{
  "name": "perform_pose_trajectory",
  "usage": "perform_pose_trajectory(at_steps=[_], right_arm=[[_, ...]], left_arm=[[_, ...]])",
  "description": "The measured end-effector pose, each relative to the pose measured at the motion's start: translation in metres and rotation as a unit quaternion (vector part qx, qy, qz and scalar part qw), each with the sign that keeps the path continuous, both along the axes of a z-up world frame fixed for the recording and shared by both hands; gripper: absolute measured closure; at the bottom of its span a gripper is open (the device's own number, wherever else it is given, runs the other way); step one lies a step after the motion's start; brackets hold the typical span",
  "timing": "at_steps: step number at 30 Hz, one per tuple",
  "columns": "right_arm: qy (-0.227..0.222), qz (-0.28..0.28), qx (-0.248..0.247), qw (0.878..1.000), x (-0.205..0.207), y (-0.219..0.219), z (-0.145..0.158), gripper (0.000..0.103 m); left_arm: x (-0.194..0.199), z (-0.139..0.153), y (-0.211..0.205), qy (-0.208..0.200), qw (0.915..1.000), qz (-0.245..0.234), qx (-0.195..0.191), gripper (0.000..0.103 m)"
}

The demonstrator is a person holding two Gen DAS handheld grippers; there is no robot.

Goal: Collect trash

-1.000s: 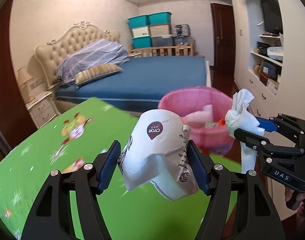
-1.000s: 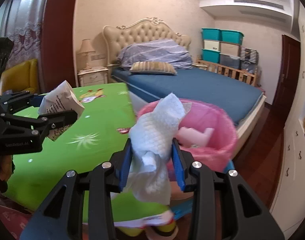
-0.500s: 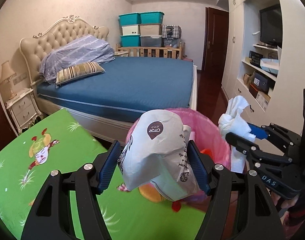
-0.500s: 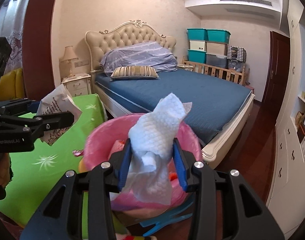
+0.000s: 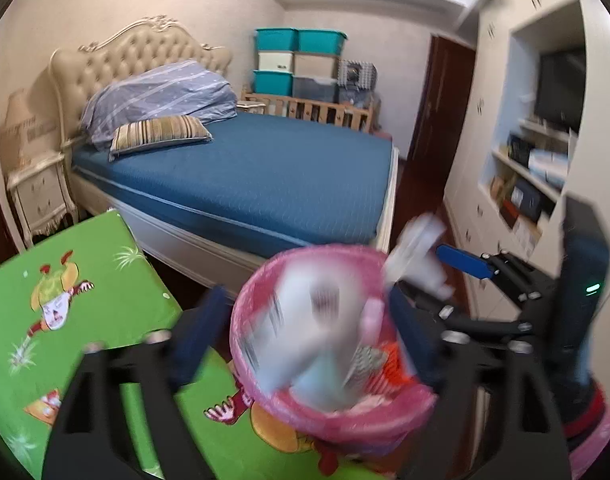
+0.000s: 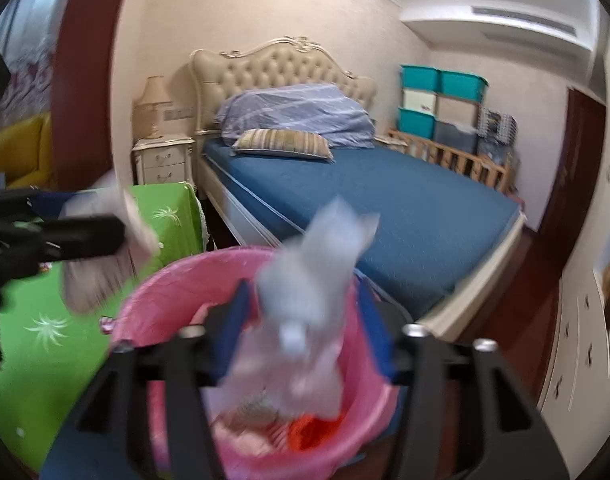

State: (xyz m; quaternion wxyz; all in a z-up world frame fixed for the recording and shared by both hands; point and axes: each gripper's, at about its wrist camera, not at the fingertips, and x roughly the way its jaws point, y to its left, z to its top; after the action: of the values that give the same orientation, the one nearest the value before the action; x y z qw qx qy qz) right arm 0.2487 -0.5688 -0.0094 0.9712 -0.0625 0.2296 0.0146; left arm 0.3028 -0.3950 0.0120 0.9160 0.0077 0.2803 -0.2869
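The pink bin (image 5: 329,412) stands at the edge of the green worktop (image 5: 65,320), directly below both sets of tongs. Its contents include orange and white scraps, seen in both views.

Left tongs (image 5: 305,320): the blue pads have spread apart, wider than the white paper bag (image 5: 305,320). The bag shows as a motion-blurred shape between them, over the bin opening. Contact with either pad cannot be determined because of the blur.

Right tongs (image 6: 305,312): the pads stand apart on either side of the white paper towel (image 6: 309,280). The towel is blurred and sits above the bin interior (image 6: 177,304). Whether a pad touches it cannot be determined.

In the right wrist view, the left tongs (image 6: 117,236) appear at the left edge with the paper bag (image 6: 105,256) blurred at their tips, above the bin rim.

Surroundings: a bed (image 5: 265,176) with a blue cover lies behind the bin; a striped pillow (image 5: 161,132) rests near its headboard.
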Motion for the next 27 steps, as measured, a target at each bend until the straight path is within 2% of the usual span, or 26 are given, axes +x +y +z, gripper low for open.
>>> perform_pose_trajectory(at_steps=[4,9,13,17,21,24,27], right_arm=[[-0.012,-0.013,0.031,0.999,0.002,-0.016,0.006,0.025],[-0.052,-0.027,0.049,0.997,-0.048,-0.022,0.025,0.024],[-0.047,-0.068,0.037,0.996,-0.082,-0.018,0.039,0.013],[-0.036,-0.097,0.052,0.993,-0.12,-0.014,0.048,0.005],[-0.045,-0.107,0.067,0.991,-0.159,0.003,0.052,0.005],[-0.043,-0.125,0.08,0.988,-0.175,0.015,0.048,0.005],[-0.033,-0.139,0.067,0.988,-0.184,0.028,0.039,0.005]], left_arm=[[0.001,0.006,0.015,-0.009,0.9997,0.016,-0.014,0.012],[-0.012,0.01,0.034,-0.032,0.9991,0.028,-0.007,0.009],[-0.036,0.017,0.054,-0.06,0.9975,0.038,-0.005,0.009],[-0.064,0.027,0.071,-0.087,0.9936,0.072,-0.003,0.008],[-0.098,0.031,0.082,-0.117,0.9902,0.076,0.005,0.008],[-0.117,0.026,0.087,-0.115,0.9909,0.07,0.008,0.008],[-0.13,0.016,0.095,-0.097,0.9938,0.055,0.001,0.008]])
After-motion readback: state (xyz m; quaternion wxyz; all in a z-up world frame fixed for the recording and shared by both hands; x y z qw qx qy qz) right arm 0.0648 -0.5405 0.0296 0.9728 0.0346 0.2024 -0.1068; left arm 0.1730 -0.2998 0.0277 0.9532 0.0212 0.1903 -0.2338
